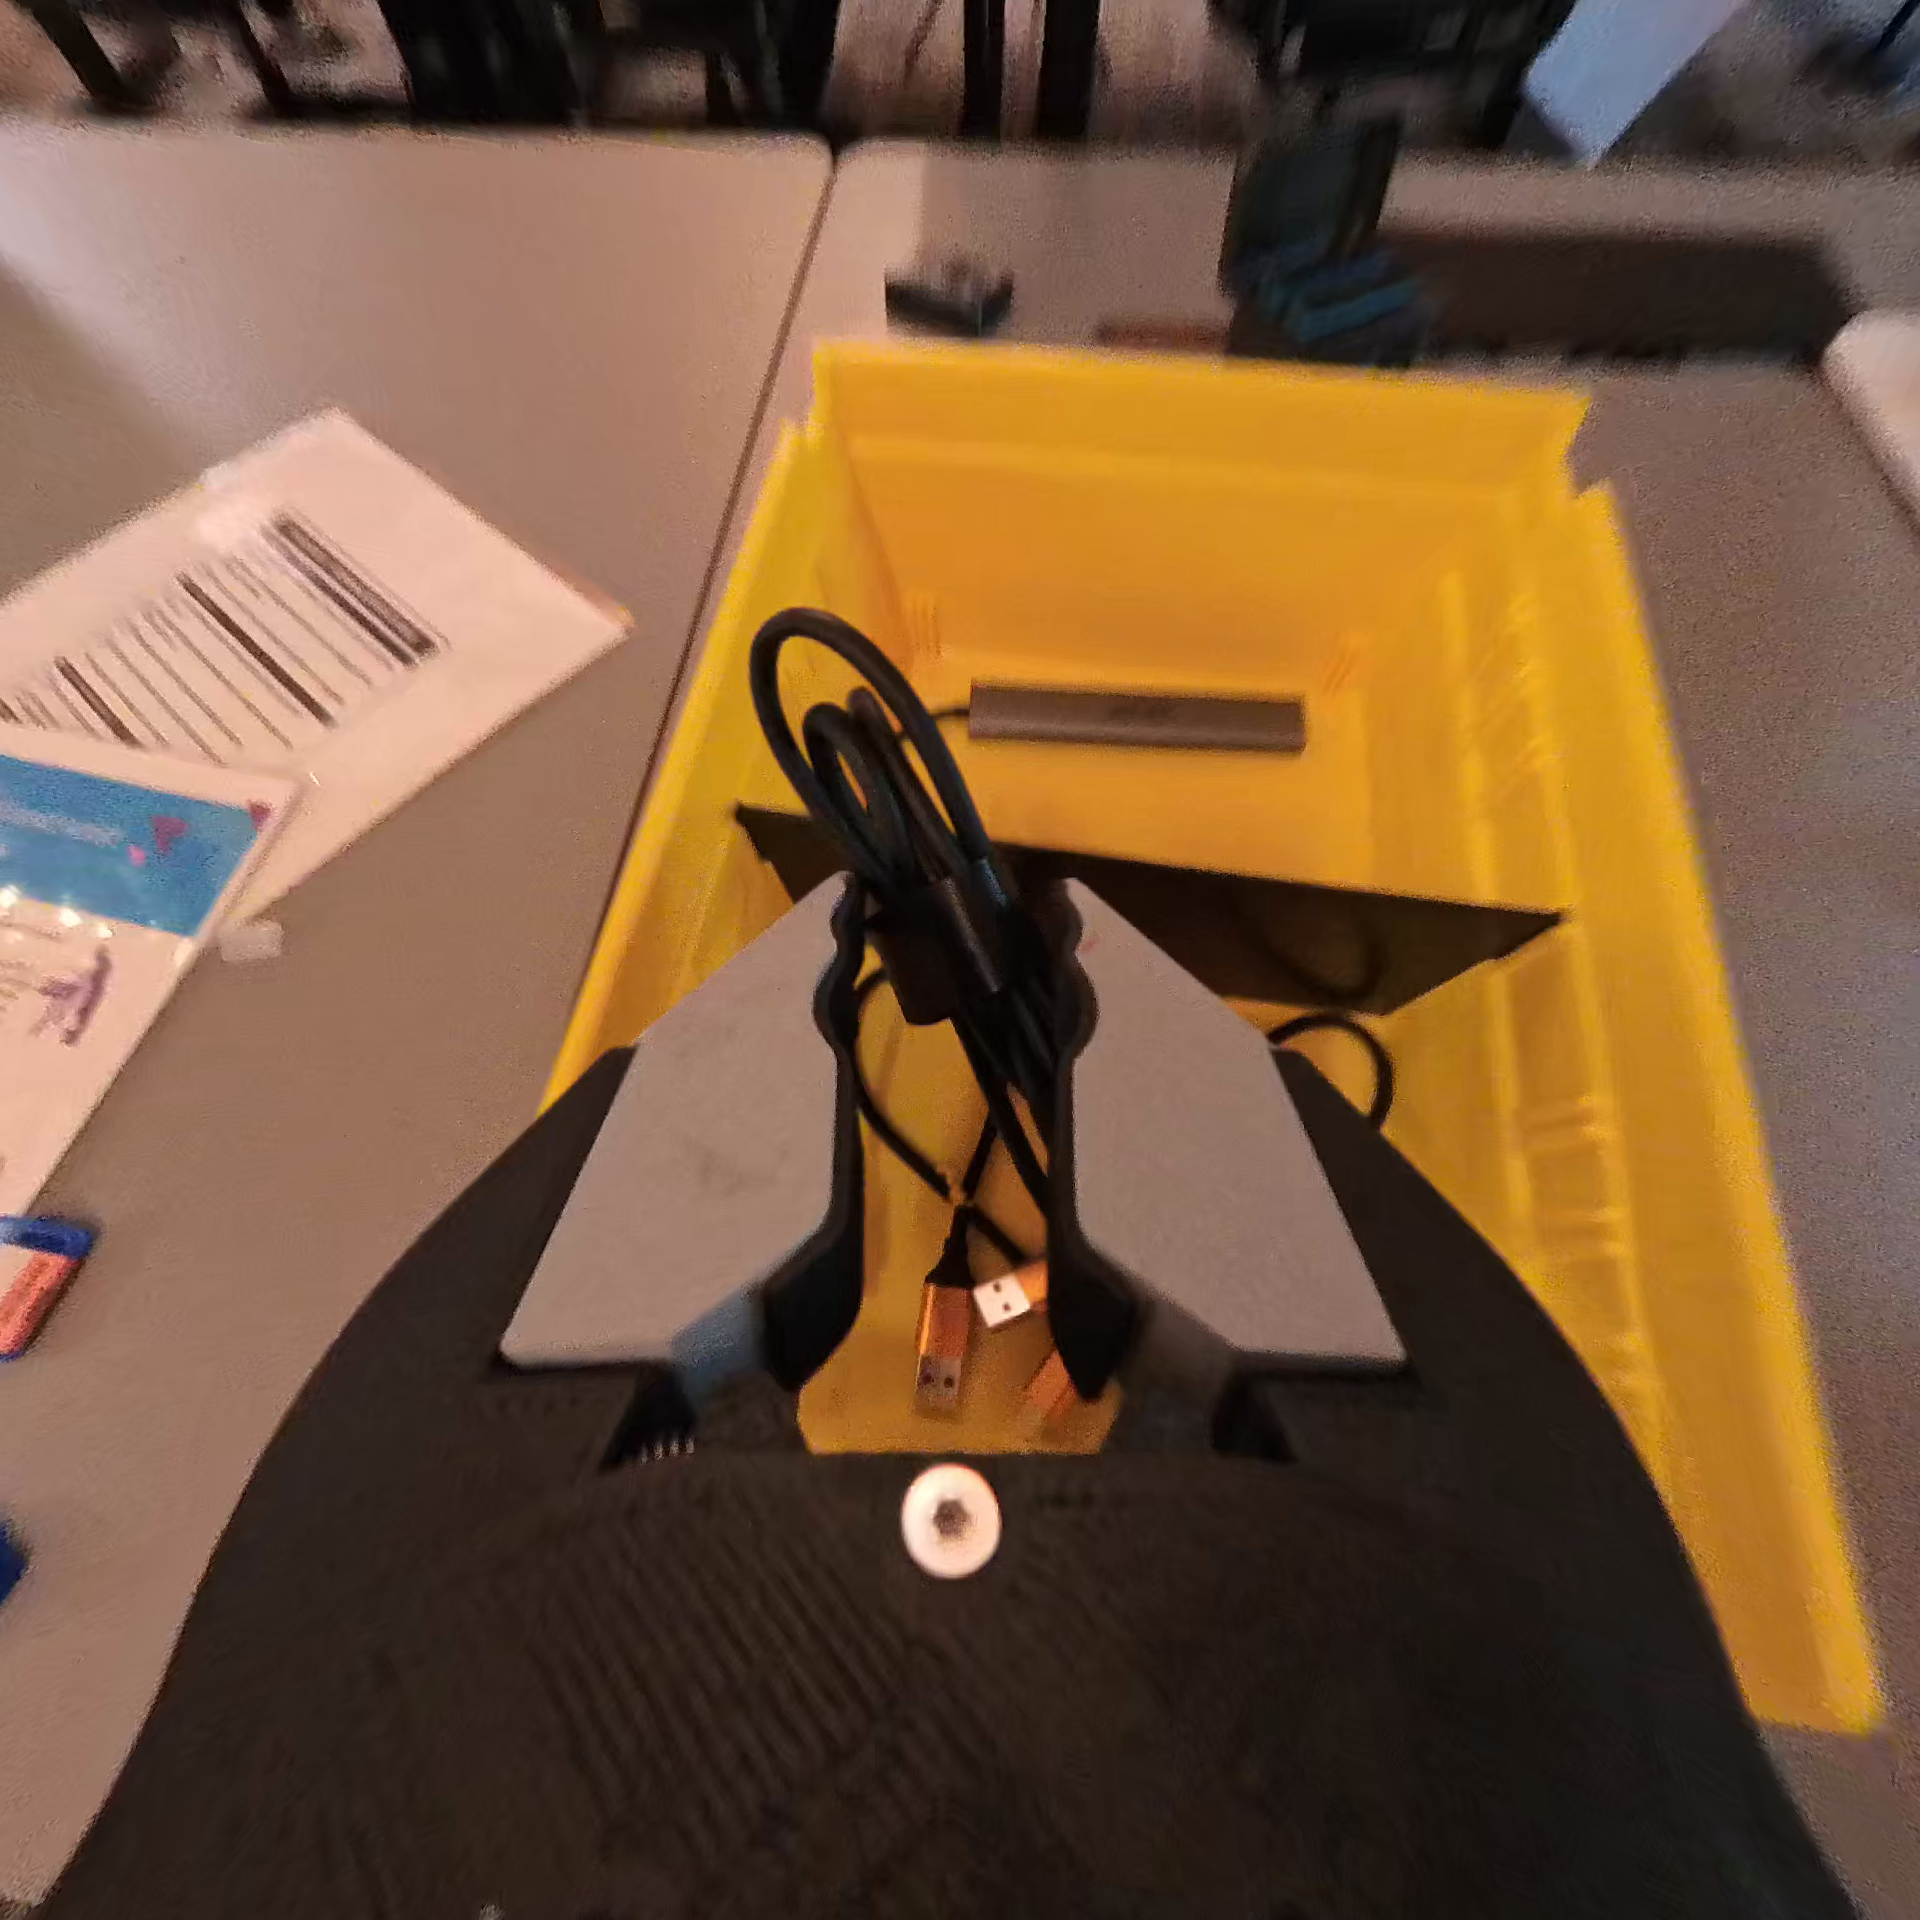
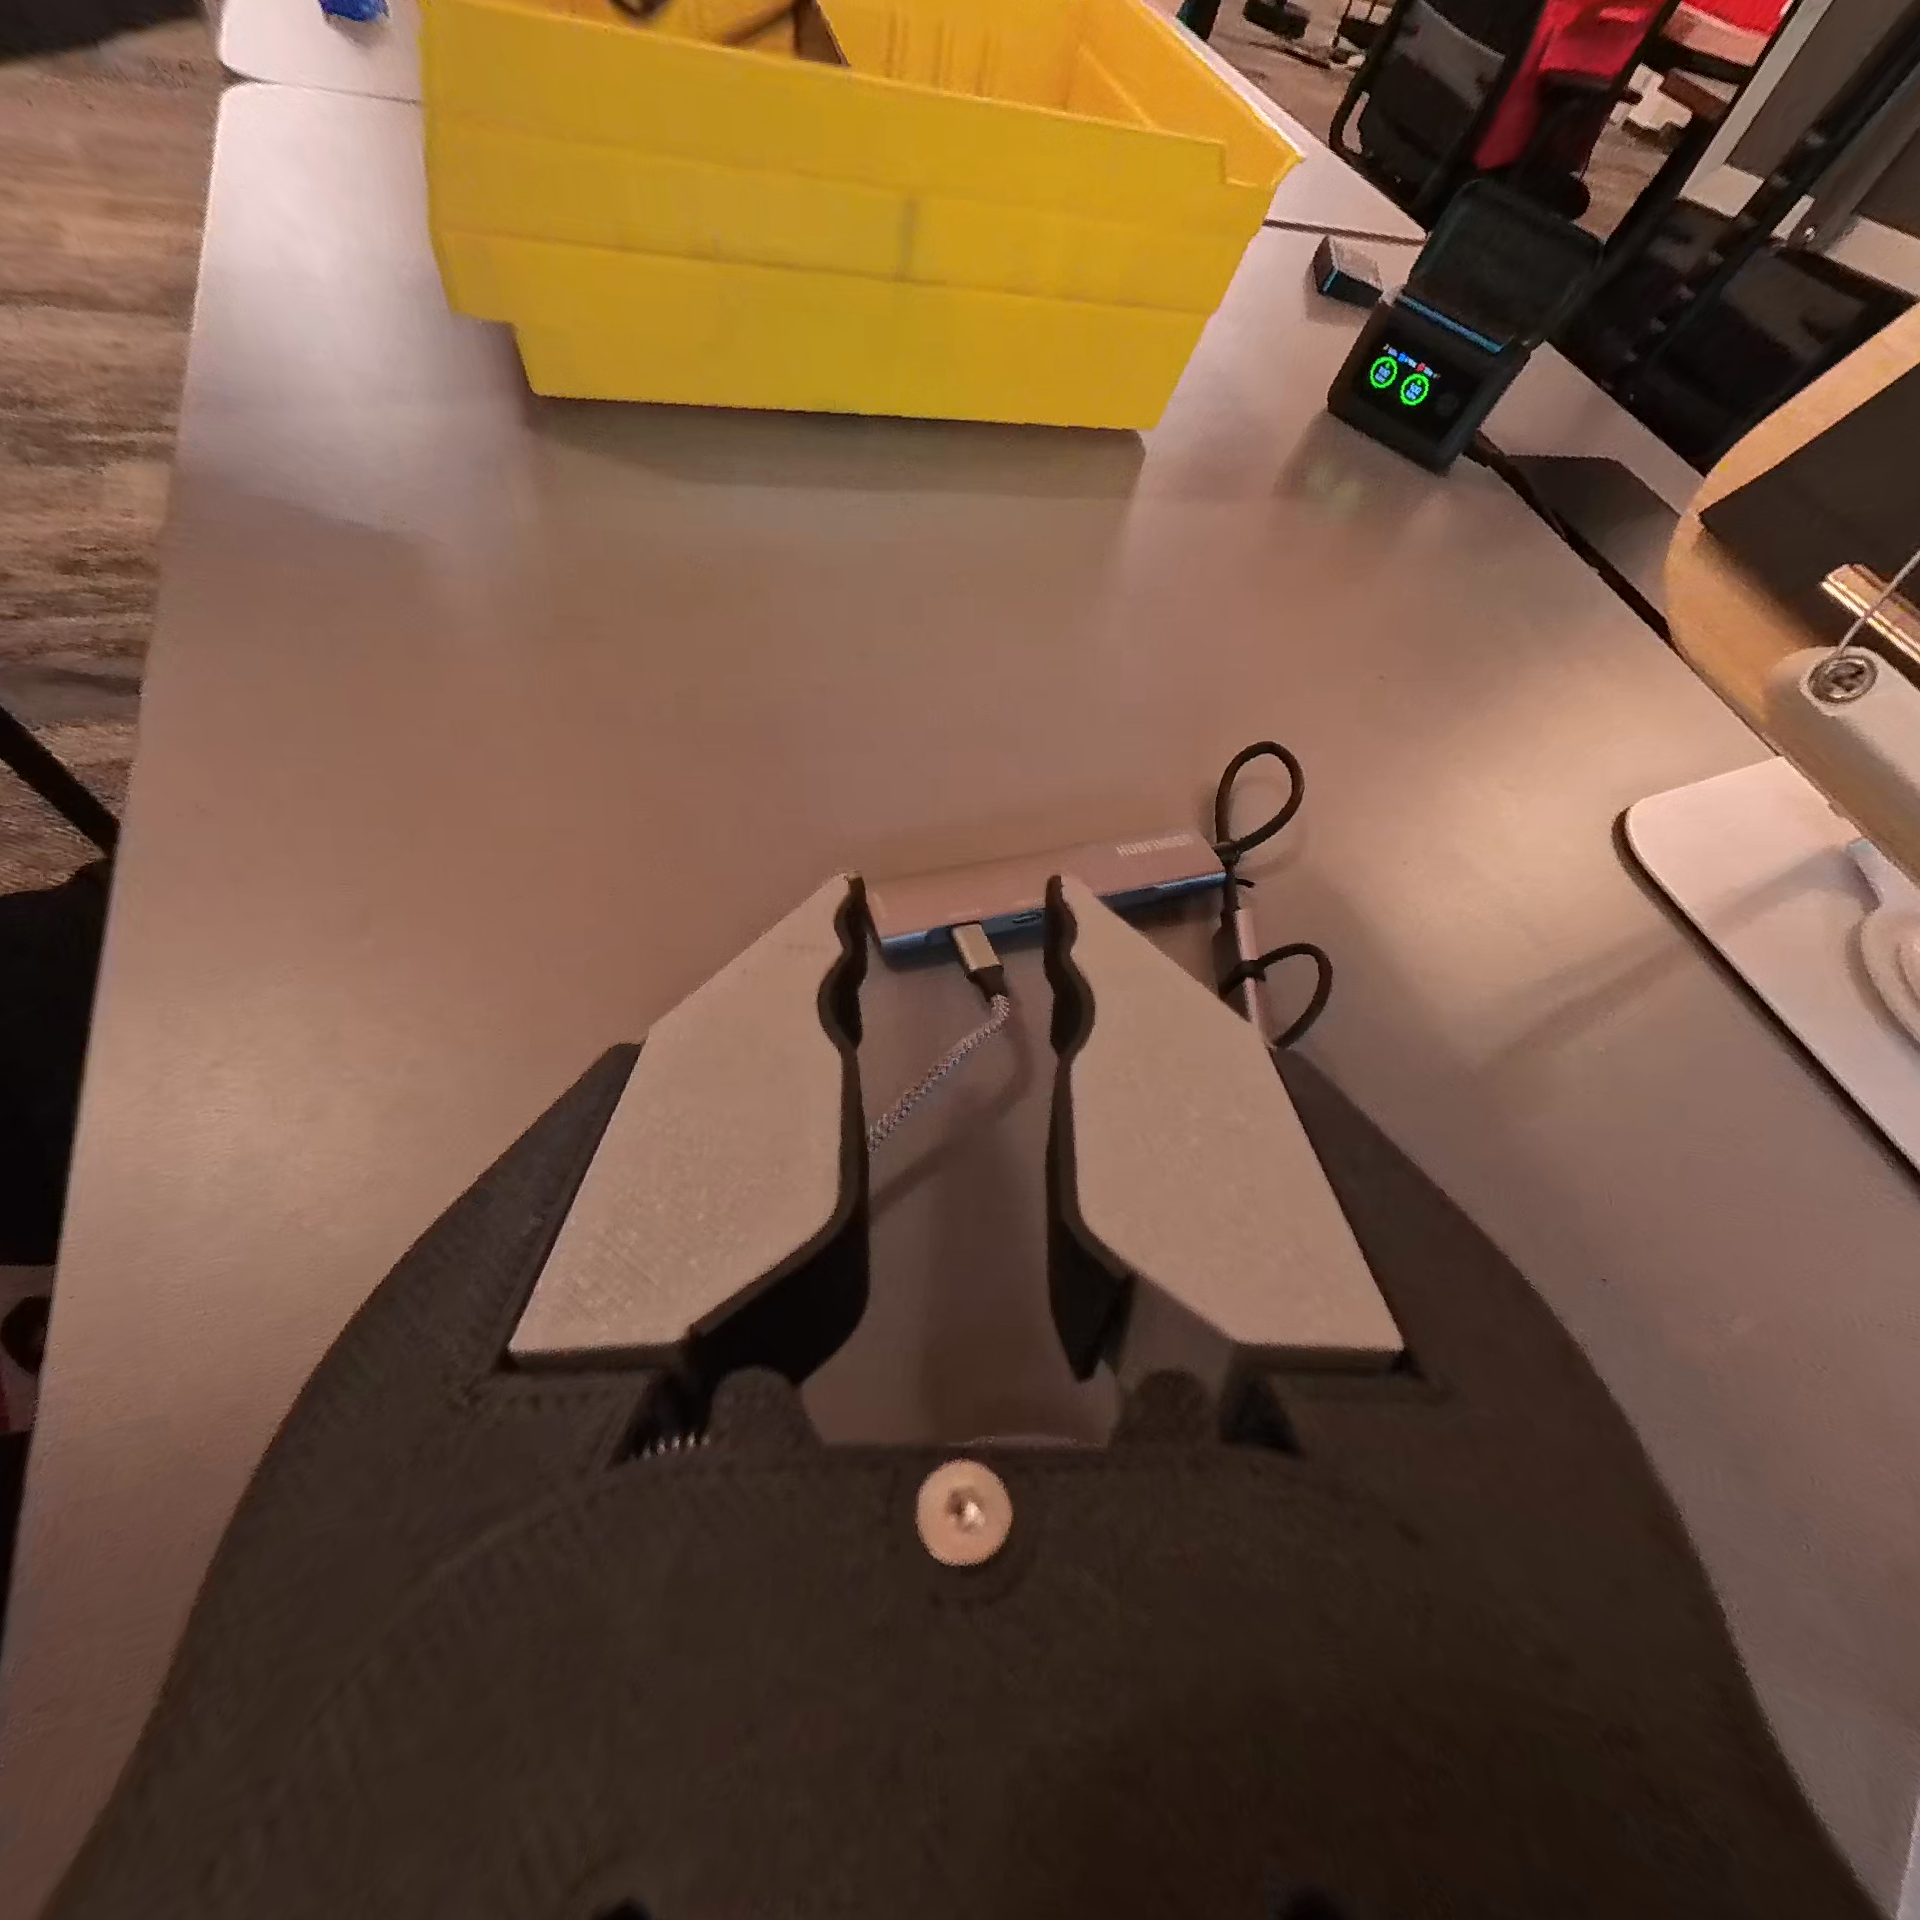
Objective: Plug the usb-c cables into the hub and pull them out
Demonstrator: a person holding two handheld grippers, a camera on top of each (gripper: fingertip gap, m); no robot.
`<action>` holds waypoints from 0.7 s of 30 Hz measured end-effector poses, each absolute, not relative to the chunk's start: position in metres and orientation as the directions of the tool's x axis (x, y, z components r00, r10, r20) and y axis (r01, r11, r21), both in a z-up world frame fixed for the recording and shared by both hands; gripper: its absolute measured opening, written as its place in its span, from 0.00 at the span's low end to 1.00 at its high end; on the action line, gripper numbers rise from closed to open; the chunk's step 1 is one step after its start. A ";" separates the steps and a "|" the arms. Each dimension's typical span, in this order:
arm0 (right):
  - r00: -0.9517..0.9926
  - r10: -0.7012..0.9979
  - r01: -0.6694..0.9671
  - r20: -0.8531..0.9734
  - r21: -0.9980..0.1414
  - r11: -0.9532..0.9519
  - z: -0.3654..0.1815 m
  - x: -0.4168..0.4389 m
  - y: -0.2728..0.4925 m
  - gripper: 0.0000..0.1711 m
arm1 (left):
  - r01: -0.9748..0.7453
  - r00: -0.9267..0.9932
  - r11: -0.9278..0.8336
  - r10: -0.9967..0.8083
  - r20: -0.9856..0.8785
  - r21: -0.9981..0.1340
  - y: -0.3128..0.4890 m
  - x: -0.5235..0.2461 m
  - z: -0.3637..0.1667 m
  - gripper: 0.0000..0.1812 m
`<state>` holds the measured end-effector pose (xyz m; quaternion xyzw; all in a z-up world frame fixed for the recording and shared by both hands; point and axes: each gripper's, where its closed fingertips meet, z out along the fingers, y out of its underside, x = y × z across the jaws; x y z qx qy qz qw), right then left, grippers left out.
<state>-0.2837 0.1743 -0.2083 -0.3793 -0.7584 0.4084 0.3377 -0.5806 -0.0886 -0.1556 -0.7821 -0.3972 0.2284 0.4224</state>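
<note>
In the left wrist view my left gripper [image 1: 956, 902] is shut on a bundle of black cables [image 1: 940, 935] and holds it above the yellow bin [image 1: 1143, 499]. Orange USB plugs [image 1: 940, 1340] hang from the bundle. A grey hub [image 1: 1138, 717] lies on the bin floor behind it. In the right wrist view my right gripper [image 2: 954, 888] is open. Its fingers stand on either side of a silver plug [image 2: 975, 948] on a braided cable [image 2: 935, 1081], with a gap on each side. The plug sits in a grey hub [image 2: 1132, 862] on the table.
A black divider [image 1: 1299, 925] crosses the bin. Papers [image 1: 260, 644] lie on the table left of it. In the right wrist view the yellow bin [image 2: 831, 260] stands far ahead, a small black device with a lit screen [image 2: 1423, 364] at right, and a white base [image 2: 1766, 904] near the right edge. My left tips are about 40 cm from the silver plug [image 2: 975, 948], my right tips only 5 cm. My right gripper is the nearer one to the grey hub [image 2: 1132, 862]: about 8 cm, against 35 cm.
</note>
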 end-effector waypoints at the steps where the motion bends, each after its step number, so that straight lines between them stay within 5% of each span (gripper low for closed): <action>1: -0.480 0.853 0.306 0.203 -0.873 0.380 -0.210 -0.284 0.176 0.18 | 0.391 0.587 -0.294 0.810 -0.010 -0.872 -0.087 -0.578 -0.140 0.18; 7: -0.460 0.876 0.316 0.141 -0.897 0.310 -0.205 -0.288 0.189 0.21 | 0.124 0.721 -0.325 0.679 -0.140 -0.938 -0.052 -0.536 -0.064 0.17; 14: -0.444 0.895 0.370 0.027 -0.904 0.211 -0.209 -0.290 0.198 0.22 | 0.250 0.790 -0.352 0.612 -0.020 -0.902 -0.035 -0.548 -0.102 0.17; 21: -0.504 0.863 0.351 0.007 -0.912 0.212 -0.205 -0.287 0.183 0.26 | 0.033 0.897 -0.289 0.430 -0.099 -0.957 -0.004 -0.495 -0.049 0.17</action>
